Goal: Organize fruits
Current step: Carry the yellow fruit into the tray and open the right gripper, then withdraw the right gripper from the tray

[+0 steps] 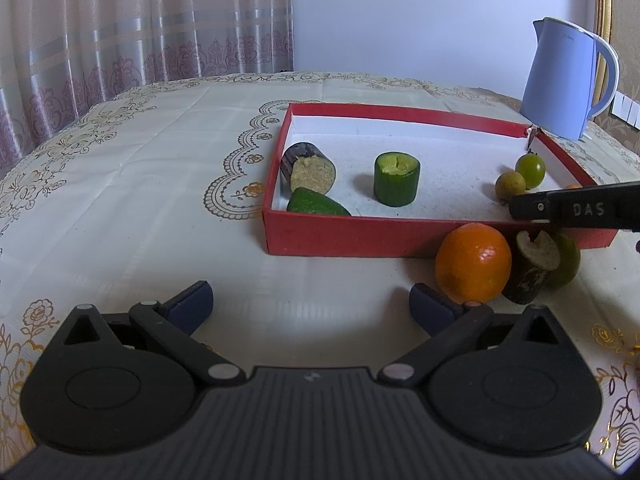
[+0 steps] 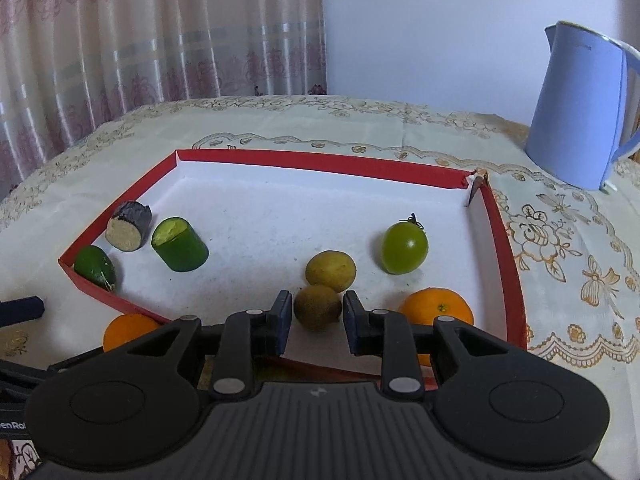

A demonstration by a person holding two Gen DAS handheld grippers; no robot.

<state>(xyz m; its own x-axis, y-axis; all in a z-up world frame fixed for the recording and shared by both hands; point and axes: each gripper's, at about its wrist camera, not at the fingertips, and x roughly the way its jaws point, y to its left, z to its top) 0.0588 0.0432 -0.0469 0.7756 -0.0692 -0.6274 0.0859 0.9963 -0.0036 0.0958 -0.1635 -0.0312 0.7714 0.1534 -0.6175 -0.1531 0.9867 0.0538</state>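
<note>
Currently the right claw (image 2: pixel 314 314) is straddling a brown fruit (image 2: pixel 318 306) in the red box (image 2: pixel 320 162), near its front edge, jaws apparently just clear: placing step. Left claw (image 1: pixel 310 304) is hovering wide open, holding nothing. Next: fetch the orange (image 1: pixel 473 263) on the counter (image 1: pixel 140 184).

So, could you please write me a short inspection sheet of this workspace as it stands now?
Surface: table under a cream patterned cloth.
Job's things: red tray holds cut green and dark pieces, a green tomato, small round fruits and an orange; another orange and a cut piece lie outside.
Clutter: blue kettle.
Grippers: left gripper open, empty; right gripper open around a brownish fruit, gaps either side.
Cables: nothing seen.
Surroundings: curtain, pale wall.
</note>
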